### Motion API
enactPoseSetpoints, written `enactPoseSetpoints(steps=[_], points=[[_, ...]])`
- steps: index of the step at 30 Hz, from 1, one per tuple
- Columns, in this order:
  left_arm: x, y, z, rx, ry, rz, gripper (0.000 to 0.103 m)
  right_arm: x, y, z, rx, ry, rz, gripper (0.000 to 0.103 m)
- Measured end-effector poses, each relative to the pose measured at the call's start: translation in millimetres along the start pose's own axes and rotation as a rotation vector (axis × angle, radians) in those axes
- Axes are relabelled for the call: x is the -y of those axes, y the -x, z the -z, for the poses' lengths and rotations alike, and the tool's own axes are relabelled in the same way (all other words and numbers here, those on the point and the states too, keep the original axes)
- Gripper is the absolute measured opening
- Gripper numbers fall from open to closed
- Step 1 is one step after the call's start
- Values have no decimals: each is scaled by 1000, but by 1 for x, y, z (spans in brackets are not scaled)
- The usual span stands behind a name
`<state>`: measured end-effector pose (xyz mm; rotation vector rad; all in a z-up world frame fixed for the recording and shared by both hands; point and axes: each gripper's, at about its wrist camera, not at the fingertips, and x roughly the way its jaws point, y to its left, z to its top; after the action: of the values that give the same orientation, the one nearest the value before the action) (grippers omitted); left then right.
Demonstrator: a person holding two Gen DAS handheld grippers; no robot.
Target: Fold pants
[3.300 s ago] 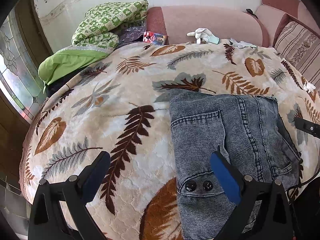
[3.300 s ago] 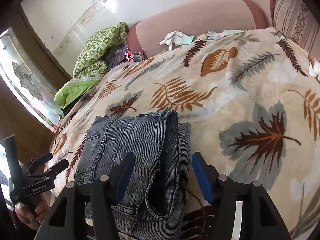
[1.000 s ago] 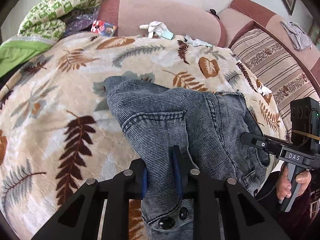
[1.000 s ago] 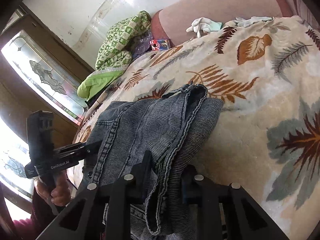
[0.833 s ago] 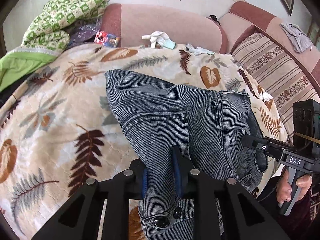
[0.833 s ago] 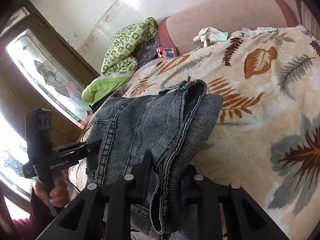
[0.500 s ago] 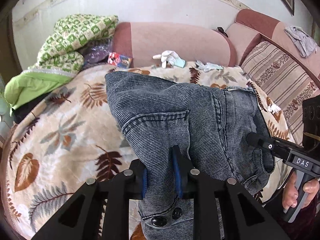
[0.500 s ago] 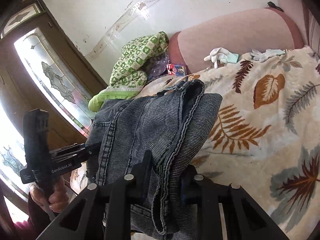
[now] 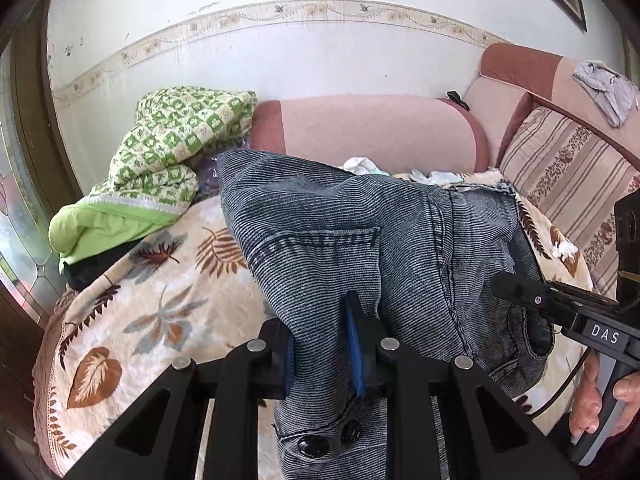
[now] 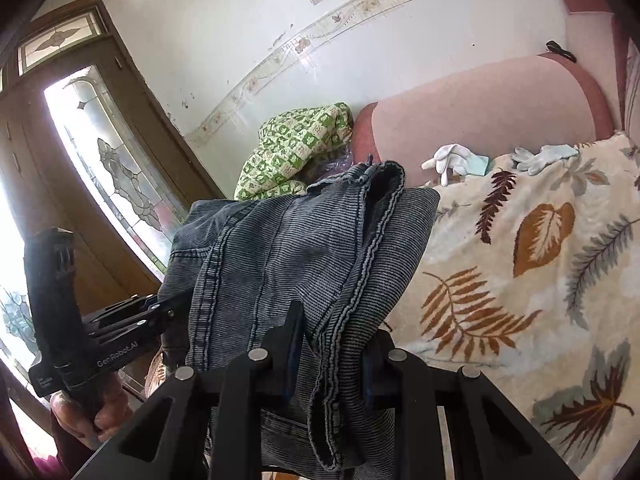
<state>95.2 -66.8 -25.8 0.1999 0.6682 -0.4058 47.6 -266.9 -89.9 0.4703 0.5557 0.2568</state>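
The folded grey-blue jeans [image 9: 360, 232] hang lifted above the leaf-print blanket [image 9: 160, 300], held at both near corners. My left gripper [image 9: 322, 344] is shut on the waistband end, just above the two dark buttons [image 9: 324, 442]. Beside a back pocket, my right gripper [image 10: 330, 344] is shut on the thick stacked edge of the jeans [image 10: 288, 248]. Each view shows the other gripper: the right one [image 9: 560, 308] at the jeans' right edge, the left one [image 10: 120, 328] at their left edge, each in a person's hand. The far end of the jeans sags forward.
A green patterned quilt [image 9: 172, 144] and a lime pillow [image 9: 100, 220] lie at the sofa's left end. White gloves [image 10: 456, 160] rest near the pink sofa back [image 9: 372, 132]. A striped cushion [image 9: 568, 184] stands right. A glazed wooden door [image 10: 100, 152] is on the left.
Both grippers have risen with the jeans clamped in them. The bundle has left the blanket, and the views have tilted up toward the wall and sofa back.
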Motion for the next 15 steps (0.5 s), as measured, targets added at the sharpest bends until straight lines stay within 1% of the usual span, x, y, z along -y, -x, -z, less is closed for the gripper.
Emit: enactPoseSetpoints(steps=[6,9,15], points=[[-7,-18,-10,15,42,-13,23,9,-23,-16,-11,-20,27,25],[-11,-27,-14,26,53,-31,23,12,-38,-21,-17,-25,35,25],[-21,-43,-16,32,60,-65,23,18,-65,-18,-21,-26,29,25]])
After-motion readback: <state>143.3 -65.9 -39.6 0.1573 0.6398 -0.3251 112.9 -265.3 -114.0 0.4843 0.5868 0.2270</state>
